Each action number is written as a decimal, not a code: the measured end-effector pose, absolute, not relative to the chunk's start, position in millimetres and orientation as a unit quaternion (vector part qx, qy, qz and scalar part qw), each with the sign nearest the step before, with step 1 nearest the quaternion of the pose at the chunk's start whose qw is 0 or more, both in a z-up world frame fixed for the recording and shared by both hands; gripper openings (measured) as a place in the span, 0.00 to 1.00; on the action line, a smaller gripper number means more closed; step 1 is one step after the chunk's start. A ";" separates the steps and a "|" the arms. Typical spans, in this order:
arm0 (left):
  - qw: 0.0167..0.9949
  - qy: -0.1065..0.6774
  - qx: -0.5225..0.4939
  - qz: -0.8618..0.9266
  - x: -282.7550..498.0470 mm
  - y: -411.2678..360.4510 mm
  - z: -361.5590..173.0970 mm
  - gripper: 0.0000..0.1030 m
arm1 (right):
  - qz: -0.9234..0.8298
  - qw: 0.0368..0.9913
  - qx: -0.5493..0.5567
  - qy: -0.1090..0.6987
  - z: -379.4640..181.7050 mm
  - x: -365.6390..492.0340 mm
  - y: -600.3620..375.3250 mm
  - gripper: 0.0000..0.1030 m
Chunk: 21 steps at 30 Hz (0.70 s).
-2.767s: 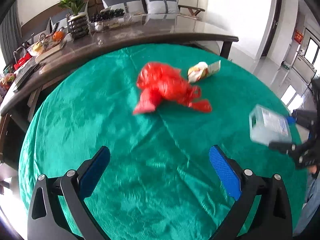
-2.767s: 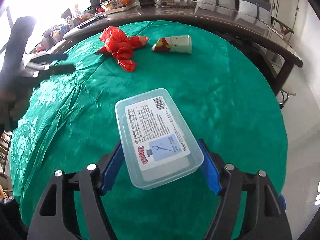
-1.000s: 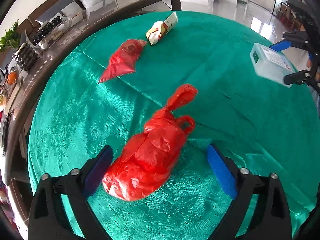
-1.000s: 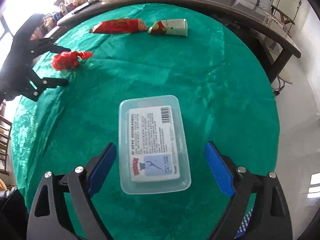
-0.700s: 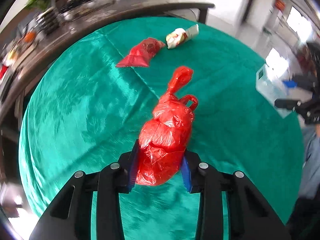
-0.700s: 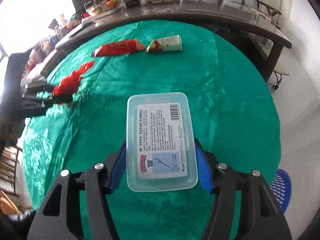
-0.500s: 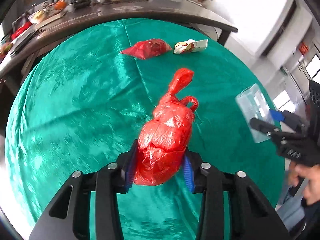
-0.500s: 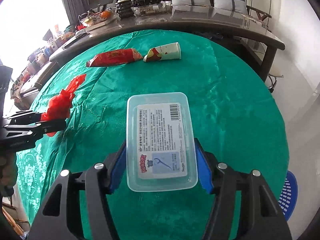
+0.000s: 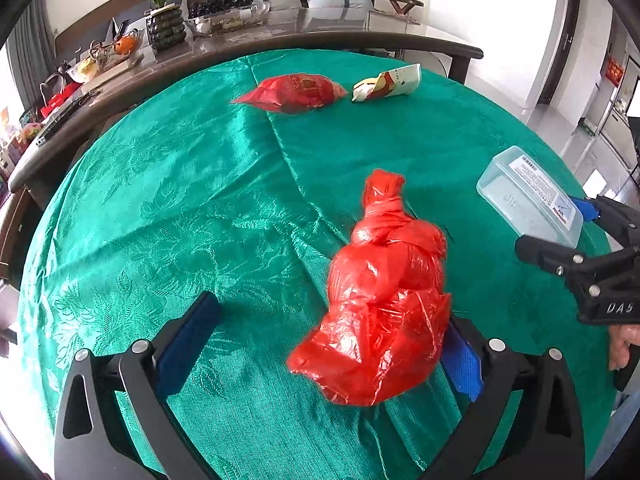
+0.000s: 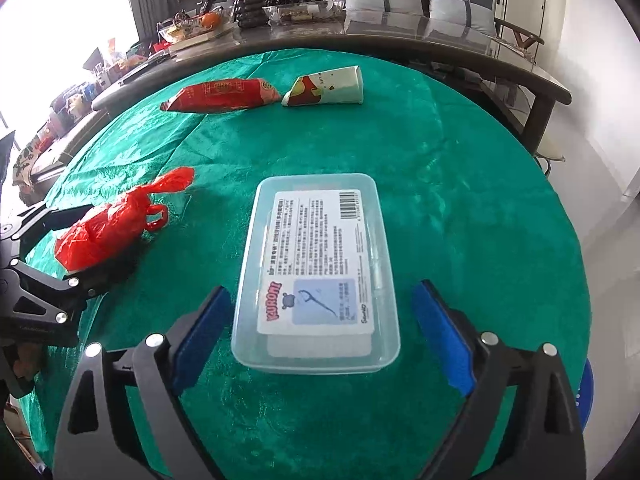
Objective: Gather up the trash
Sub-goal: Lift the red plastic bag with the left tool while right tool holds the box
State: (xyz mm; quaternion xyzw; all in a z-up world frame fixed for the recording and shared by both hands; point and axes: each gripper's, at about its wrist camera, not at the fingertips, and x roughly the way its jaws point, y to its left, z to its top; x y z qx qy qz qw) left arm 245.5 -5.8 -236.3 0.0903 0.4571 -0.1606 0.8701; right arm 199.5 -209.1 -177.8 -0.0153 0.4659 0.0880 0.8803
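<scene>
A knotted red plastic bag (image 9: 384,304) lies between the jaws of my left gripper (image 9: 328,336), which is open; the bag leans against the right finger and is apart from the left one. It also shows in the right wrist view (image 10: 112,228). My right gripper (image 10: 320,328) is open with a clear plastic box (image 10: 320,268) lying between its fingers, clear gaps on both sides. The box also shows in the left wrist view (image 9: 528,196). A red snack packet (image 9: 296,92) and a white and red wrapper (image 9: 388,82) lie at the far side of the green tablecloth (image 9: 180,200).
A dark long table (image 9: 280,36) with a plant, fruit and trays stands behind the round table. A blue basket (image 10: 584,392) is on the floor at the right, below the table edge. My left gripper's frame (image 10: 36,280) is at the left of the right wrist view.
Both grippers have opened. The left let go of the red bag, which now slumps to the right. The right let go of the clear box, which now lies between its open jaws.
</scene>
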 end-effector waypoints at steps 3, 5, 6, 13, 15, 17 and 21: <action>0.871 0.456 0.089 -0.160 246.4 -5.2 -236.5 0.96 | 0.089 0.880 -0.011 0.467 -178.6 200.0 -210.7 0.90; 0.870 0.458 0.088 -0.159 246.1 -5.1 -237.0 0.96 | 0.088 0.880 -0.012 0.467 -178.5 199.9 -210.6 0.90; 0.870 0.458 0.088 -0.158 245.8 -5.1 -237.1 0.96 | 0.088 0.880 -0.012 0.467 -178.5 200.0 -210.6 0.90; 0.870 0.458 0.087 -0.158 245.2 -5.8 -237.4 0.96 | 0.089 0.880 -0.012 0.467 -178.6 200.3 -210.7 0.90; 0.871 0.458 0.087 -0.158 245.3 -5.6 -237.4 0.96 | 0.089 0.880 -0.011 0.467 -178.6 200.4 -210.9 0.90; 0.870 0.458 0.087 -0.158 245.3 -6.1 -237.5 0.96 | 0.089 0.880 -0.012 0.467 -178.7 200.5 -210.9 0.90; 0.870 0.458 0.087 -0.158 245.3 -6.1 -237.4 0.96 | 0.087 0.880 -0.013 0.468 -179.3 200.6 -210.2 0.90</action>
